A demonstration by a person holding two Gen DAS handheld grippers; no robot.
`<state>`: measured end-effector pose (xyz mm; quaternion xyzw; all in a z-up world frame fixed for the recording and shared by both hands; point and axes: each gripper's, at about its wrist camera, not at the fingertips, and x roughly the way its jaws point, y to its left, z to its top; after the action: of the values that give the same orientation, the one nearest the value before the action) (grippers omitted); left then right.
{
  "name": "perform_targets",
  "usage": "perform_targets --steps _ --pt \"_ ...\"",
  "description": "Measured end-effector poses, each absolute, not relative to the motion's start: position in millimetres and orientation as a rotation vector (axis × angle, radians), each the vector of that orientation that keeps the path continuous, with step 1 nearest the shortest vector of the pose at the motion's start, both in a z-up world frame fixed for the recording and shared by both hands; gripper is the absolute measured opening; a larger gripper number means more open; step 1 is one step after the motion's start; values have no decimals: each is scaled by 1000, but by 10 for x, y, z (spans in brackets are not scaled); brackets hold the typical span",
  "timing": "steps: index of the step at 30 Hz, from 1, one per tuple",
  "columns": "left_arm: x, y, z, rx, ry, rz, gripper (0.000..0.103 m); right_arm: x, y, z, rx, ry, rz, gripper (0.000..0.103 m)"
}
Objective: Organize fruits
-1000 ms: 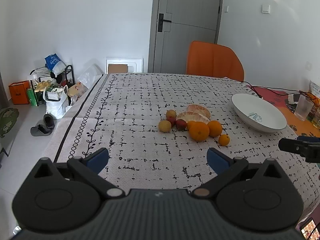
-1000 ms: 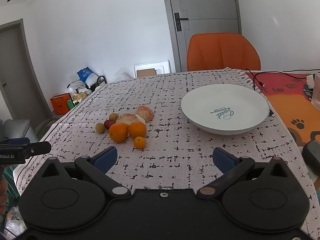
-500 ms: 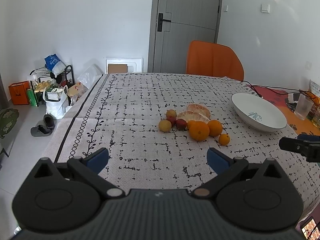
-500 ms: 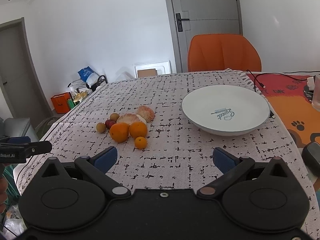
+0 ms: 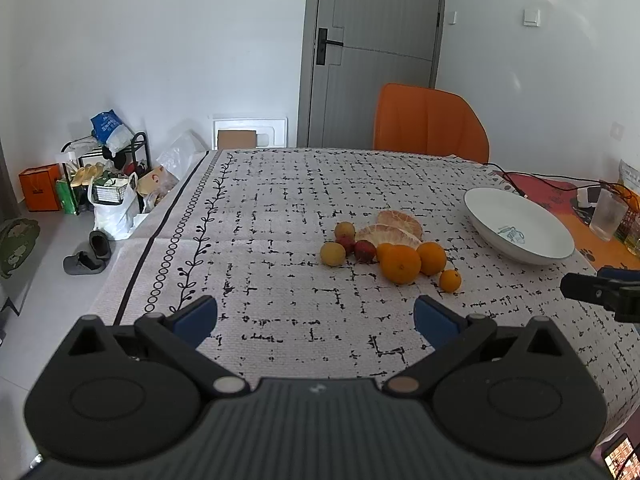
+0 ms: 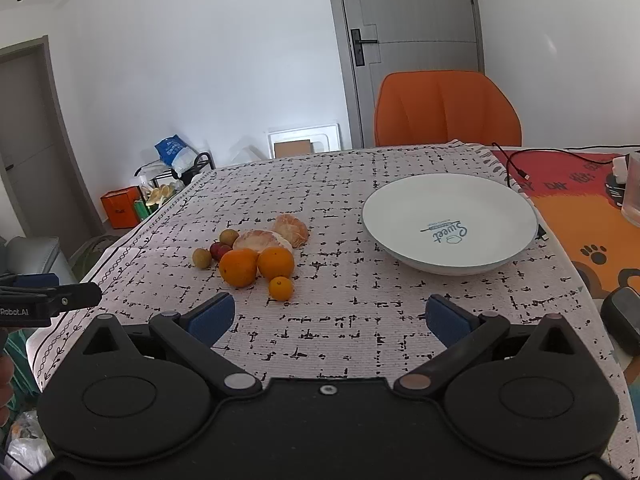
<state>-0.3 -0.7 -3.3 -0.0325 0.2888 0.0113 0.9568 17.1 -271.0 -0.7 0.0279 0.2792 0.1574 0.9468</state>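
Observation:
A cluster of fruit lies mid-table: a large orange (image 5: pixel 400 264) (image 6: pixel 238 267), a second orange (image 5: pixel 431 258) (image 6: pixel 275 263), a small tangerine (image 5: pixel 450 280) (image 6: pixel 280 288), two peeled pomelo pieces (image 5: pixel 400 222) (image 6: pixel 291 230), red fruits (image 5: pixel 364 251) and small yellow fruits (image 5: pixel 332 254) (image 6: pixel 201 258). An empty white bowl (image 5: pixel 520 226) (image 6: pixel 450 222) stands to the right of them. My left gripper (image 5: pixel 316 316) hovers open near the table's front, short of the fruit. My right gripper (image 6: pixel 328 316) is open too, holding nothing, between fruit and bowl.
A patterned cloth (image 5: pixel 260 216) covers the table. An orange chair (image 5: pixel 430 128) stands at the far side. An orange mat (image 6: pixel 592 208) with a cable, a glass (image 5: pixel 608 220) and a dark device (image 6: pixel 622 320) lie at the right. Bags and shoes crowd the floor (image 5: pixel 100 200) at left.
Both grippers have drifted very slightly; the fruit and bowl have not moved, and both jaws stay open.

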Motion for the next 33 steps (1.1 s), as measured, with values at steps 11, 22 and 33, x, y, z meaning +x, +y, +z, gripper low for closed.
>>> perform_targets --steps 11,22,33 --pt "-15 -22 -29 -61 585 27 103 168 -2715 -20 60 568 311 103" --pt "-18 -7 -28 -70 593 31 103 170 -2714 -37 50 574 307 103" --pt "48 10 -100 -90 607 21 103 222 -2748 -116 59 587 303 103"
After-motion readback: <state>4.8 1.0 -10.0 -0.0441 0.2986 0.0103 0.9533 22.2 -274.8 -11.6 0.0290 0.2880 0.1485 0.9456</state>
